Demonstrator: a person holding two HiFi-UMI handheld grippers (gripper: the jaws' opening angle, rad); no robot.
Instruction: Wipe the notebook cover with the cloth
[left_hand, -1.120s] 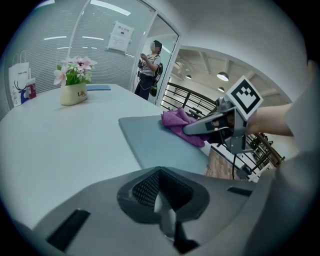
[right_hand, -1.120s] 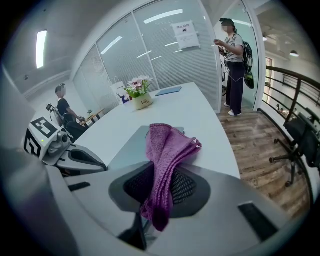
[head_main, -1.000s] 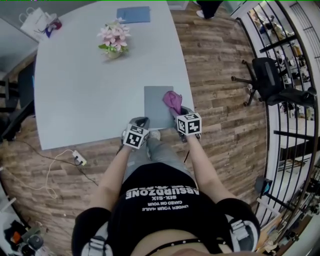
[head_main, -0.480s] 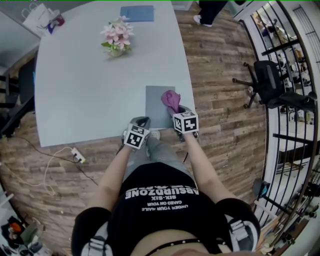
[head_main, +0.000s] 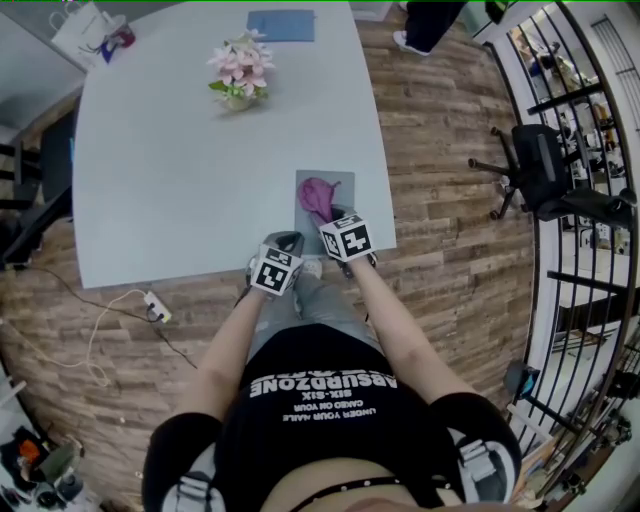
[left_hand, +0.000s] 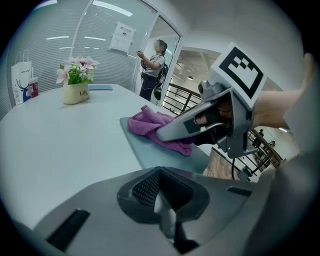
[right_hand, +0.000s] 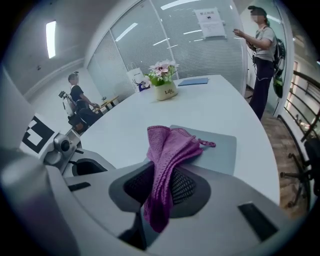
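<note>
Two grippers are meeting at the table's (head_main: 200, 180) near edge: the left gripper (head_main: 283, 243), jaws pressed together on nothing, is sitting beside the grey notebook (head_main: 343, 184). The right gripper (head_main: 334, 216) is clamping the purple cloth (head_main: 318, 196), bunched on its cover. Farther off, a flower pot (head_main: 238, 78) is standing.

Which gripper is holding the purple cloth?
The right gripper, jaws shut on the cloth over the grey notebook; the left gripper is shut and empty.
</note>
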